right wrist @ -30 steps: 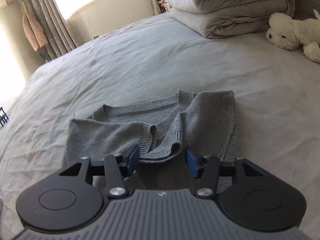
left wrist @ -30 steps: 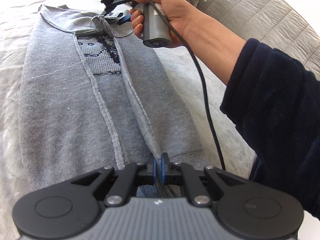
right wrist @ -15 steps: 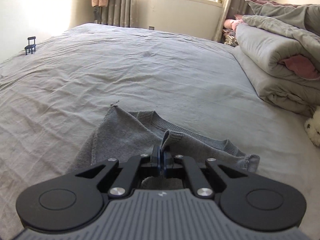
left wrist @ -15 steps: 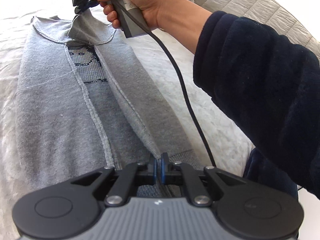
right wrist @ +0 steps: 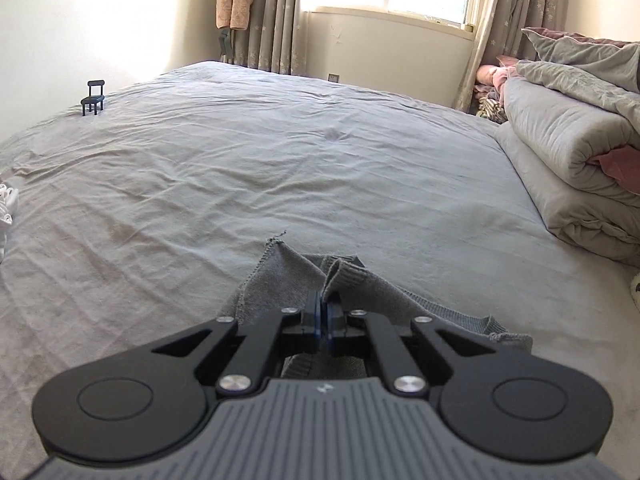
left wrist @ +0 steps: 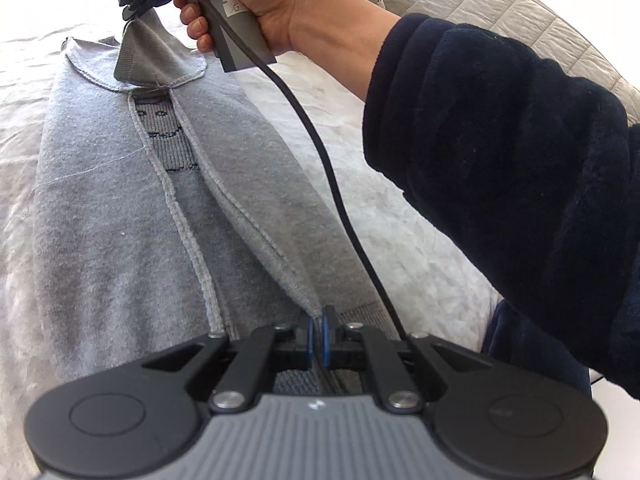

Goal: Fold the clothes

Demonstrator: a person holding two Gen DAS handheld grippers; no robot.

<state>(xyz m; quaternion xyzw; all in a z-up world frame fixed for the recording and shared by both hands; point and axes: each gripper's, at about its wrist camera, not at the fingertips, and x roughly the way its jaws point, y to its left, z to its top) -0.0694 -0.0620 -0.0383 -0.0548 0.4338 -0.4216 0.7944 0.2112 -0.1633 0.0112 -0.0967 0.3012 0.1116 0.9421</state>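
Observation:
A grey knit sweater (left wrist: pixel 120 208) lies lengthwise on the bed, its sides folded inward so a patterned strip shows down the middle. My left gripper (left wrist: pixel 319 334) is shut on the sweater's hem at the near end. My right gripper (left wrist: pixel 138 6) is shut on the collar end and lifts it off the bed. In the right wrist view the right gripper (right wrist: pixel 321 322) pinches a raised fold of the sweater (right wrist: pixel 288 276).
The grey bed sheet (right wrist: pixel 280 152) stretches far ahead. A folded duvet stack (right wrist: pixel 576 152) lies at the right. A small black chair-shaped stand (right wrist: pixel 93 97) sits at the far left edge. The person's dark-sleeved arm (left wrist: pixel 500 152) crosses above the sweater's right side.
The right gripper closed on the sweater's collar edge and lifted it up and to the left. The left gripper has stayed shut on the hem.

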